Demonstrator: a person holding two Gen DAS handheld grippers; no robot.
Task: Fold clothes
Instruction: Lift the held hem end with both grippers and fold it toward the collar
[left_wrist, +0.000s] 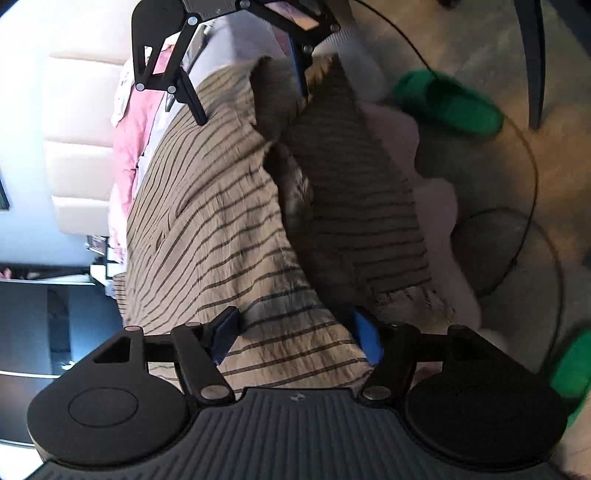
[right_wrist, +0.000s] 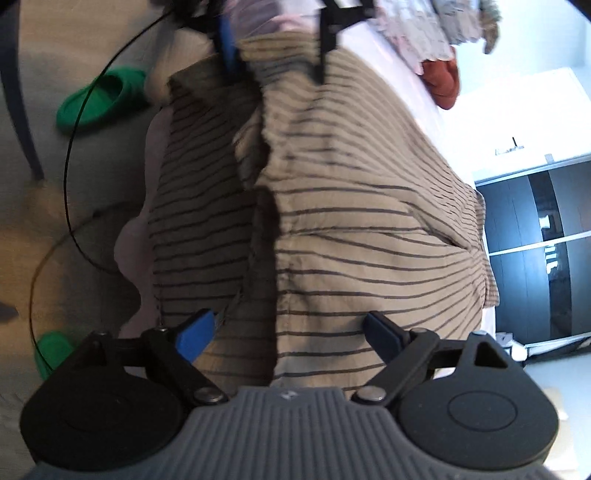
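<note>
A tan garment with thin dark stripes (left_wrist: 221, 221) (right_wrist: 351, 221) lies spread on the bed, with one side folded over itself near the bed's edge. My left gripper (left_wrist: 295, 332) is open, its blue-padded fingers wide apart over one end of the cloth. At the opposite end my right gripper (right_wrist: 290, 328) is also open above the cloth. Each appears in the other's view: the right gripper (left_wrist: 247, 85) at the top, and the left gripper (right_wrist: 275, 48) at the top. Neither pinches the fabric.
A pink garment (left_wrist: 129, 147) and a red-orange one (right_wrist: 443, 85) lie further up the pale sheet (right_wrist: 388, 62). Green slippers (left_wrist: 447, 103) (right_wrist: 99, 99) and a black cable (right_wrist: 70, 184) are on the floor beside the bed. A cream headboard (left_wrist: 74, 147) and a dark wardrobe (right_wrist: 535, 258) stand beyond.
</note>
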